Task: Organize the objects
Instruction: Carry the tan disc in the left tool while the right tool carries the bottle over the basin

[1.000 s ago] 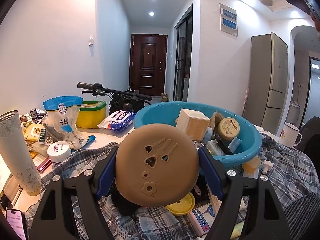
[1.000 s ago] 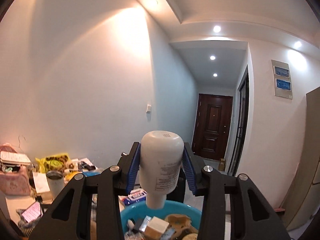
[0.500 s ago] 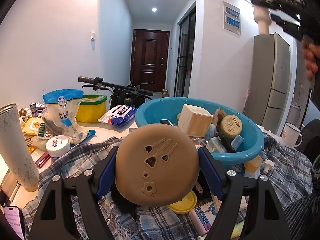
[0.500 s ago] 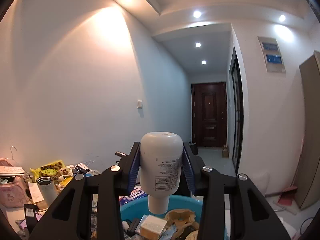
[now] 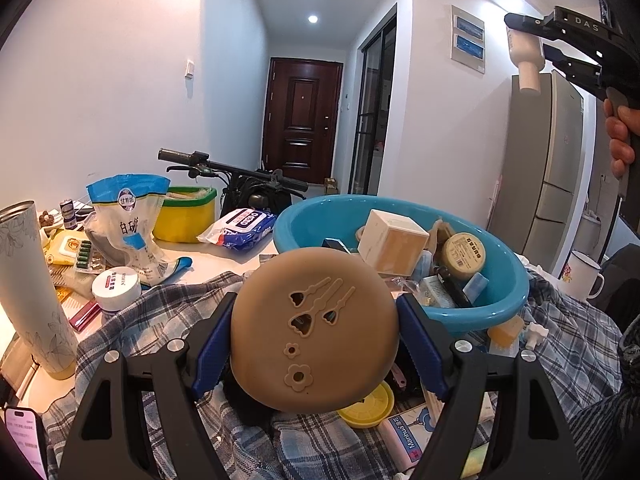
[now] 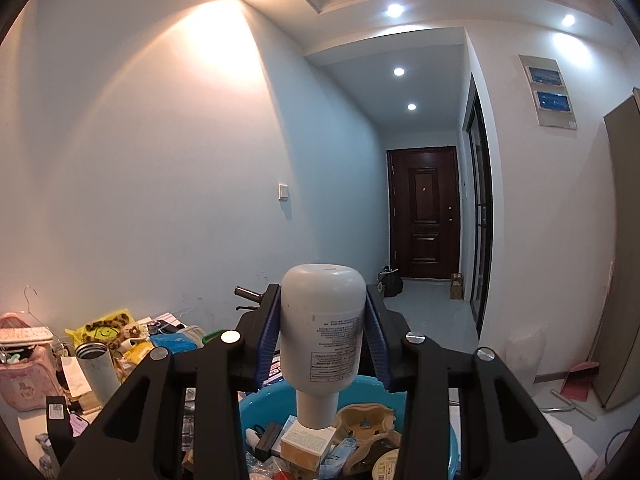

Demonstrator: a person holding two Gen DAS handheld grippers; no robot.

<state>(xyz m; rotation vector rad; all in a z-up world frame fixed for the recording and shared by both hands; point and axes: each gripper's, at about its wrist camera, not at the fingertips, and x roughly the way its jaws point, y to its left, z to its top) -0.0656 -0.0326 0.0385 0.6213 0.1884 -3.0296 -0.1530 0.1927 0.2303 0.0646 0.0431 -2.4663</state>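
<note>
A cluttered table filled the left wrist view. At far left stood a tall pale tumbler (image 5: 28,280), then a bag of white sugar (image 5: 128,224), a white jar (image 5: 116,288) and a yellow tub with a green rim (image 5: 186,216). A pack of wet wipes (image 5: 240,228) lay just left of the blue basin (image 5: 496,304). At centre, the left gripper (image 5: 314,336) held a round tan silicone disc (image 5: 316,332) with flower cut-outs, its blue pads pressed to both edges, above a plaid cloth (image 5: 168,320). The basin, to the right and beyond the disc, held a cream box (image 5: 392,244), a round tan-lidded tin (image 5: 466,254) and other small items. A white enamel mug (image 5: 580,276) stood at far right beside it. At upper right a hand (image 5: 620,136) gripped the right gripper (image 5: 528,46), high above the basin.

In the right wrist view, the right gripper (image 6: 322,336) was clamped on a white plastic bottle (image 6: 322,332), cap pointing down, both pads against its sides. The bottle hung directly over the blue basin (image 6: 264,404), clear of the boxes and packets inside.
</note>
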